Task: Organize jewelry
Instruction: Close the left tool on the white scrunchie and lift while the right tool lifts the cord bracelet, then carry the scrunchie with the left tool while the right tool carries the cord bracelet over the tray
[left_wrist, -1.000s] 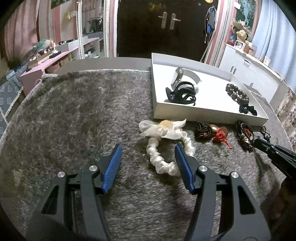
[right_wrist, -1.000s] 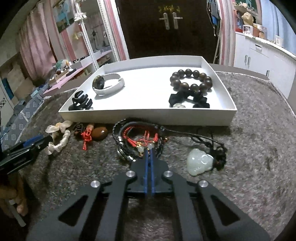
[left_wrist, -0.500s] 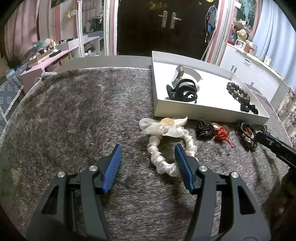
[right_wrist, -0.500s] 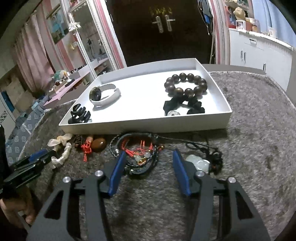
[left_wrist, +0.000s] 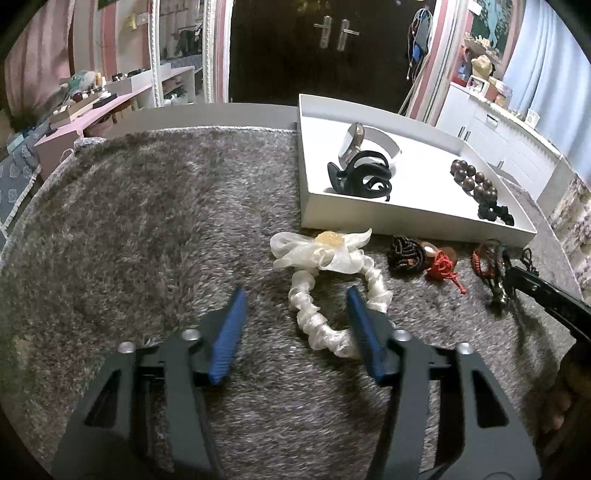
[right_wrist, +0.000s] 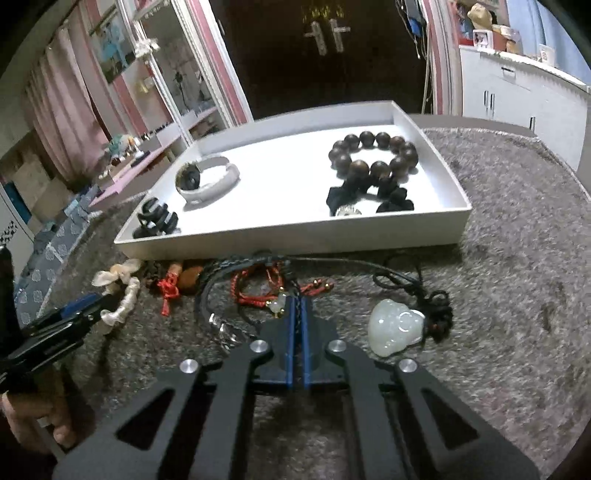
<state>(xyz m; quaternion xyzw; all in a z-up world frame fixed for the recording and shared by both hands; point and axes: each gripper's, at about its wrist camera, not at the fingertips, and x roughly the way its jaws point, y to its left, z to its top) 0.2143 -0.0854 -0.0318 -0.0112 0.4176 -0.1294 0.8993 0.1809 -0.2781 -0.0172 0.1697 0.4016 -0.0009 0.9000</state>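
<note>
A white tray (left_wrist: 413, 216) (right_wrist: 295, 236) on the grey rug holds a watch (right_wrist: 207, 177), a black hair claw (left_wrist: 360, 177), a dark bead bracelet (right_wrist: 373, 155) and a black scrunchie (right_wrist: 391, 197). In front of it lie a cream scrunchie (left_wrist: 332, 291), a red knot charm (left_wrist: 443, 267), a bundle of red and black cord bracelets (right_wrist: 258, 284) and a jade pendant (right_wrist: 395, 326). My left gripper (left_wrist: 295, 295) is open, its right finger over the cream scrunchie. My right gripper (right_wrist: 297, 301) is shut on the cord bracelets, which look lifted off the rug in the left wrist view (left_wrist: 493, 269).
The shaggy grey rug (left_wrist: 147, 221) covers a round table. A pink shelf (left_wrist: 92, 110) and a mirror stand to the left, white cabinets (right_wrist: 524, 96) to the right, a dark door behind.
My right gripper opened, moved onto the cord bracelets and shut on them again. The bundle now looks pulled up. My left gripper stays open and barely moves.
</note>
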